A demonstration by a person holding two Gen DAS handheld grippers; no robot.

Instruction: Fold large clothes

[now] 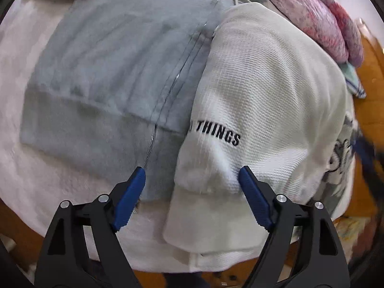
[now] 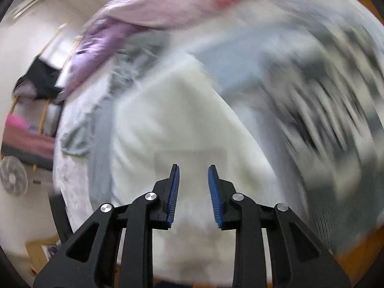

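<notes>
A white waffle-knit garment [image 1: 266, 91] with black lettering "THINGS" lies folded on a white fluffy cover, overlapping a grey-blue zip sweatshirt [image 1: 115, 76] spread flat to its left. My left gripper [image 1: 192, 175] is open, its blue pads either side of the white garment's ribbed hem, just above it. The right wrist view is badly blurred: my right gripper [image 2: 193, 168] is open and empty over the same white garment [image 2: 172, 120], with the grey sweatshirt [image 2: 100, 132] to its left.
A pink and purple bundle of fabric [image 1: 324, 16] lies at the far right of the pile, and shows at the top of the right wrist view [image 2: 148, 12]. Printed grey-white cloth [image 2: 324, 110] lies at the right. Wooden table edge [image 1: 369, 100] shows. A fan [image 2: 13, 178] stands on the floor.
</notes>
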